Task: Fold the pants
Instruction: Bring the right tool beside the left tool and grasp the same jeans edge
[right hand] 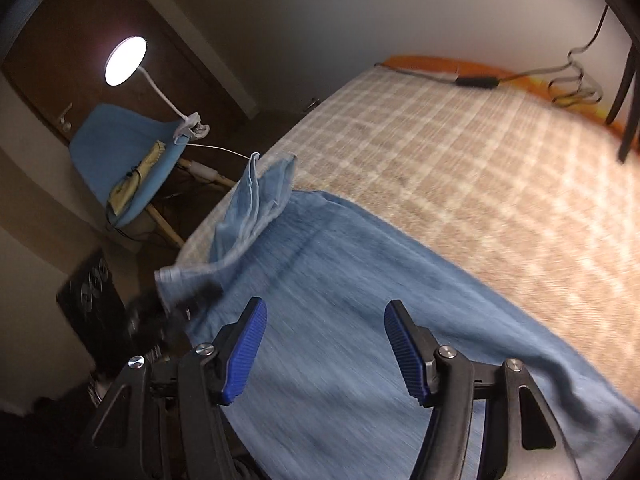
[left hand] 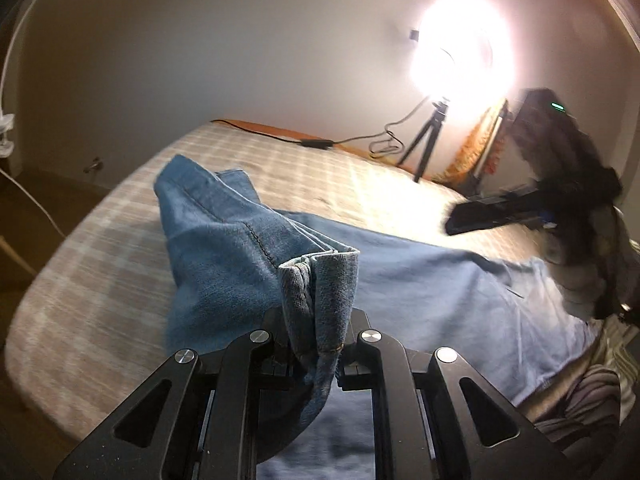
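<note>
Blue denim pants (left hand: 440,300) lie spread on a bed with a beige checked cover (left hand: 100,280). My left gripper (left hand: 318,320) is shut on a folded hem of one leg (left hand: 320,280), and that leg (left hand: 224,240) rises off the bed in a ridge. At the right of the left wrist view, the black right gripper (left hand: 500,216) hovers over the bed beside a dark sleeve. In the right wrist view my right gripper (right hand: 326,312) is open, its blue pads (right hand: 246,356) wide apart just above the flat denim (right hand: 360,280), with nothing between them. A lifted fold (right hand: 256,200) stands at the bed's left edge.
A bright ring light on a small tripod (left hand: 424,144) stands at the far side of the bed, with a cable and control box (left hand: 318,143) along the orange edge. A blue chair (right hand: 132,160) with a clip lamp (right hand: 125,60) sits beyond the left edge. Striped fabric (left hand: 580,400) lies near right.
</note>
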`<act>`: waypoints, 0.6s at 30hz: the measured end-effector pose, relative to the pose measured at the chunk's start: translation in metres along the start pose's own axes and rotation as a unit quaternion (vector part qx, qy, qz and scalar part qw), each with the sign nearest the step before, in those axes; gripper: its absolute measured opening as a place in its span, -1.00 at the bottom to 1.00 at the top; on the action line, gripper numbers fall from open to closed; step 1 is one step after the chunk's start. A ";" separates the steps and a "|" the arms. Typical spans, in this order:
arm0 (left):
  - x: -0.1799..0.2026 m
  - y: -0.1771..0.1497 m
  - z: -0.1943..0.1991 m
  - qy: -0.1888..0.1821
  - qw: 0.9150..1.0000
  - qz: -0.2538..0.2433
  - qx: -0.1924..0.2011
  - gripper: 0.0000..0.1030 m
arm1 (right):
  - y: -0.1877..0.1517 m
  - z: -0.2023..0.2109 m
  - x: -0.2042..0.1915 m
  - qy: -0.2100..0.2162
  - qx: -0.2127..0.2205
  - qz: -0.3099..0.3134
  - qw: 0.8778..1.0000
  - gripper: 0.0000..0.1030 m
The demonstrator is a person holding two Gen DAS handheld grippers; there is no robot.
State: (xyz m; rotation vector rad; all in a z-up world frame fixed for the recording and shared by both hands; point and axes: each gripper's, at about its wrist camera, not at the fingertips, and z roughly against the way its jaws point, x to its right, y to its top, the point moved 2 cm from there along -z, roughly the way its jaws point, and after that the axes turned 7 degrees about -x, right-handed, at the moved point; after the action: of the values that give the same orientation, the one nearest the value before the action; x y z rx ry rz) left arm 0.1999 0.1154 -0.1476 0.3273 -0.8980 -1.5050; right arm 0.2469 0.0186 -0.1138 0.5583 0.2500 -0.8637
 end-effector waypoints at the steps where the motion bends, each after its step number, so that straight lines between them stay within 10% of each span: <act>1: 0.005 -0.002 0.001 -0.003 1.000 -0.010 0.000 -0.78 | 0.004 -0.009 0.002 0.016 -0.006 -0.011 1.000 0.25; 10: 0.067 -0.032 0.004 -0.044 0.990 -0.127 -0.045 -0.78 | 0.039 -0.072 -0.004 0.148 -0.019 -0.060 0.987 0.28; 18: 0.066 -0.031 0.006 -0.068 0.991 -0.104 -0.044 -0.78 | 0.039 -0.073 0.002 0.160 -0.002 -0.071 0.985 0.28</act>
State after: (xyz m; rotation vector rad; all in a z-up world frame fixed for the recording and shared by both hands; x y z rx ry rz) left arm 0.1627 0.0526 -0.1446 0.2622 -0.9245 -1.7709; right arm 0.2791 0.0782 -0.1609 0.6810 0.5905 -0.9093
